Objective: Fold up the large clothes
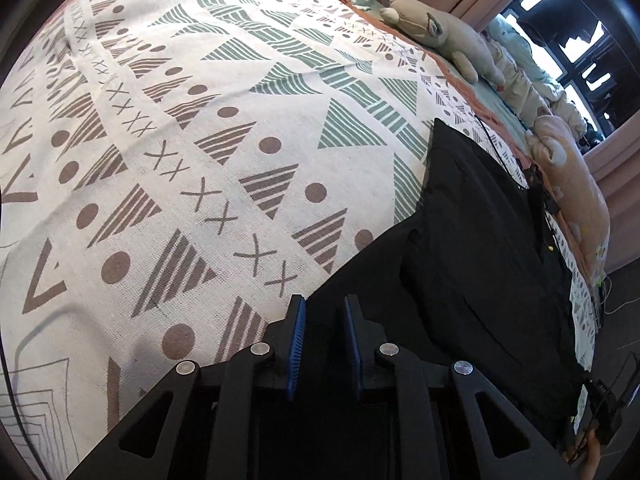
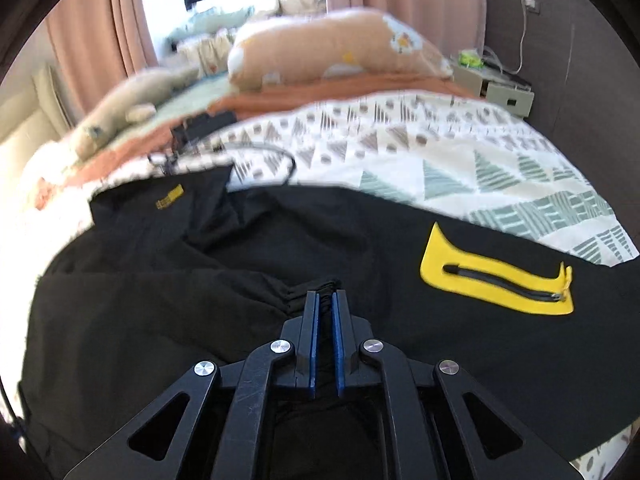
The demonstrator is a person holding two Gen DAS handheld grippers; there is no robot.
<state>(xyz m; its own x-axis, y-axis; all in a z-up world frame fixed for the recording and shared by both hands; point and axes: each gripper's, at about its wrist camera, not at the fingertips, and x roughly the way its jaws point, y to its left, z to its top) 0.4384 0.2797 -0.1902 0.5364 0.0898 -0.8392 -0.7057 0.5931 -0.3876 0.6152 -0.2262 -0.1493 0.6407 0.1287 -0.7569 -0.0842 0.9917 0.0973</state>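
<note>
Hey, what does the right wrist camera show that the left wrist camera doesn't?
Only the right wrist view shows the yellow zip pocket patch on the black garment, a small yellow label, and the right gripper pinching a bunched fold of fabric. Only the left wrist view shows the left gripper, its jaws apart over the garment's edge with nothing between them. Both show the black garment, the patterned bedspread, the grey plush toy and the orange pillow.
</note>
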